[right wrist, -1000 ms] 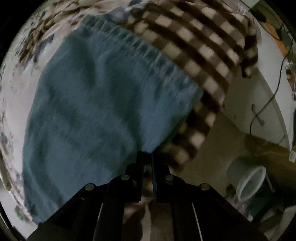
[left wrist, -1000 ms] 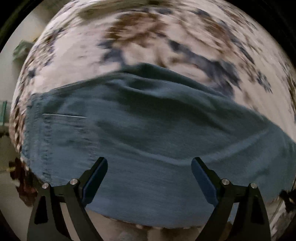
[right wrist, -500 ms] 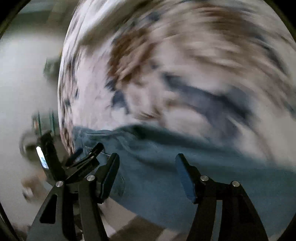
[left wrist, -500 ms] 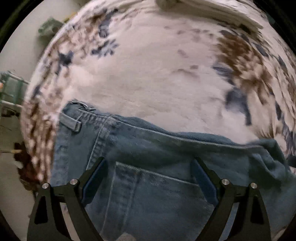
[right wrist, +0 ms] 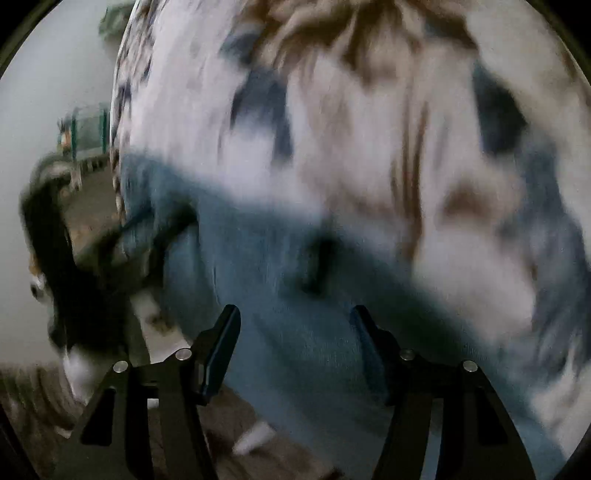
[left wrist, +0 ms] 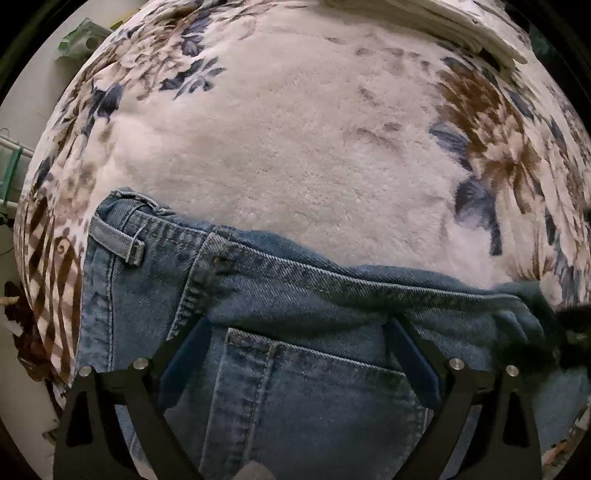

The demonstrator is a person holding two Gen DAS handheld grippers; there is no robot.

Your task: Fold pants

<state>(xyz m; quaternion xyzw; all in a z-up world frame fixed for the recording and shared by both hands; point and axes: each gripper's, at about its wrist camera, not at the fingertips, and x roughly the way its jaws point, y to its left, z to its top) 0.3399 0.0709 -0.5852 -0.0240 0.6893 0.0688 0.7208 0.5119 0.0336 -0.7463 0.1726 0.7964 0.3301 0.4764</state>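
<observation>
Blue denim pants (left wrist: 295,314) lie on a white floral blanket (left wrist: 288,140). In the left wrist view I see the waistband, a belt loop (left wrist: 118,242) and a back pocket (left wrist: 314,387). My left gripper (left wrist: 295,347) is open, its fingers just above the pocket area. In the blurred right wrist view the pants (right wrist: 277,288) run across the lower half. My right gripper (right wrist: 293,332) is open over the denim and holds nothing.
Folded white cloth (left wrist: 443,18) lies at the blanket's far edge. The blanket's left edge drops to the floor (right wrist: 92,206). A dark shape (right wrist: 62,266), probably the other gripper, sits at the left of the right wrist view.
My right gripper has let go of the pants and opened, then swung over to the waistband side. My left gripper moved closer to the waistband and pocket, staying open.
</observation>
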